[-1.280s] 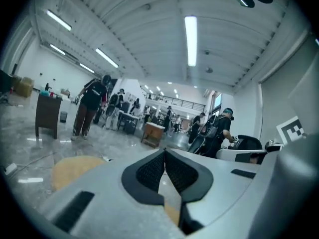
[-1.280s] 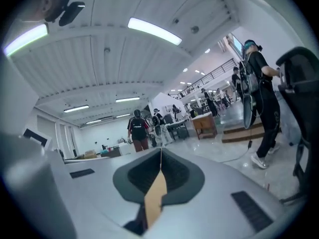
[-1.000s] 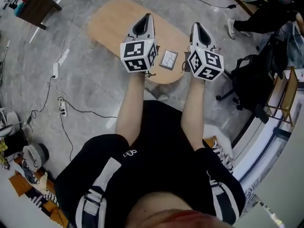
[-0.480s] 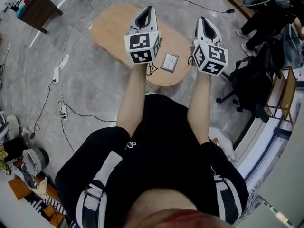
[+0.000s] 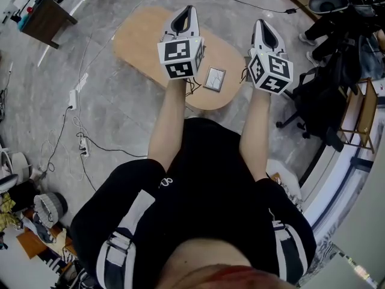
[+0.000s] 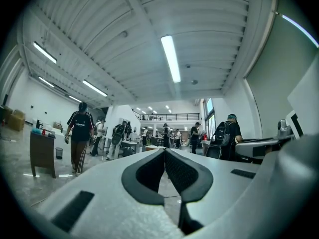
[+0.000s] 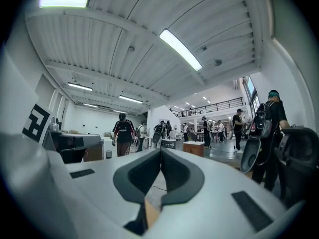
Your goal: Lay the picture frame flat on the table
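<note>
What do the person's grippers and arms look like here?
The left gripper and right gripper are white tapered shells with dark grey pads. Each carries a white cube with black square markers. Thin dark wires hang under the left cube. Forearms are bare; clothes are black.

Head cam's up high, pointing steeply down at the bench (image 5: 141,38). The cams on the left hand-held gripper (image 6: 164,151) and the right hand-held gripper (image 7: 160,151) sit right behind the jaws, tilted up toward the ceiling (image 6: 149,24). Both catch the same far balcony (image 6: 169,116).
</note>
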A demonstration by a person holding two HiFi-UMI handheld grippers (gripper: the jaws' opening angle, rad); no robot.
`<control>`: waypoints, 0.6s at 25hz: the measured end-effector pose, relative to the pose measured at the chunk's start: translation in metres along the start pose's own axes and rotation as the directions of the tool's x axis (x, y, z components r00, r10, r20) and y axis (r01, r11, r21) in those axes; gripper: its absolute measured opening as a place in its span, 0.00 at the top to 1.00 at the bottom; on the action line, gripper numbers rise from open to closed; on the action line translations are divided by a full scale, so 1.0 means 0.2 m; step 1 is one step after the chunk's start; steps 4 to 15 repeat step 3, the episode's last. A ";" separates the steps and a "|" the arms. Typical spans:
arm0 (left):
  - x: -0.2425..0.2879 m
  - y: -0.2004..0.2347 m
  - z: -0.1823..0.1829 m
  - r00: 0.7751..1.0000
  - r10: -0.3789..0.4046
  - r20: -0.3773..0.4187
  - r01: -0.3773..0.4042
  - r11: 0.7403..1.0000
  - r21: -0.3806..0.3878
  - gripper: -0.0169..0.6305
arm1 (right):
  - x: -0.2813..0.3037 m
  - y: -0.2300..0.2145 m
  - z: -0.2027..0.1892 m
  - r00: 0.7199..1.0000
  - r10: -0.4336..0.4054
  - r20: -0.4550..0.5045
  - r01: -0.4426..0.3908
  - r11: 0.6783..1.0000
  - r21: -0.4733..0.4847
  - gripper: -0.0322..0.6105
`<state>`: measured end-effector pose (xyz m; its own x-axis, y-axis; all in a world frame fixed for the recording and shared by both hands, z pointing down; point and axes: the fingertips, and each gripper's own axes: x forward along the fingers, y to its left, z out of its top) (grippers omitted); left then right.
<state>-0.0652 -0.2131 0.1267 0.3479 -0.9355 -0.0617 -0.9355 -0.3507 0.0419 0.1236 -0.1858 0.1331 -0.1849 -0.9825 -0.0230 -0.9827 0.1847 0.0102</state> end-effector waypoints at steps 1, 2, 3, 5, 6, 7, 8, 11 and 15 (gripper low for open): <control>0.02 0.03 -0.01 1.000 0.002 0.000 -0.002 1.000 0.000 0.96 | 0.04 0.01 -0.01 1.000 0.001 -0.001 -0.001 1.000 0.001 0.93; 0.05 0.07 -0.02 1.000 0.005 -0.001 -0.005 1.000 -0.001 0.96 | 0.08 0.03 -0.03 1.000 0.003 -0.002 -0.003 1.000 0.001 0.93; 0.07 0.10 -0.04 1.000 0.008 -0.001 -0.008 1.000 -0.001 0.96 | 0.12 0.04 -0.04 1.000 0.005 -0.004 -0.005 1.000 0.001 0.93; 0.07 0.10 -0.04 1.000 0.008 -0.001 -0.008 1.000 -0.001 0.96 | 0.12 0.04 -0.04 1.000 0.005 -0.004 -0.005 1.000 0.001 0.93; 0.07 0.10 -0.04 1.000 0.008 -0.001 -0.008 1.000 -0.001 0.96 | 0.12 0.04 -0.04 1.000 0.005 -0.004 -0.005 1.000 0.001 0.93; 0.07 0.10 -0.04 1.000 0.008 -0.001 -0.008 1.000 -0.001 0.96 | 0.12 0.04 -0.04 1.000 0.005 -0.004 -0.005 1.000 0.001 0.93; 0.07 0.10 -0.04 1.000 0.008 -0.001 -0.008 1.000 -0.001 0.96 | 0.12 0.04 -0.04 1.000 0.005 -0.004 -0.005 1.000 0.001 0.93; 0.07 0.10 -0.04 1.000 0.008 -0.001 -0.008 1.000 -0.001 0.96 | 0.12 0.04 -0.04 1.000 0.005 -0.004 -0.005 1.000 0.001 0.93; 0.07 0.10 -0.04 1.000 0.008 -0.001 -0.008 1.000 -0.001 0.96 | 0.12 0.04 -0.04 1.000 0.005 -0.004 -0.005 1.000 0.001 0.93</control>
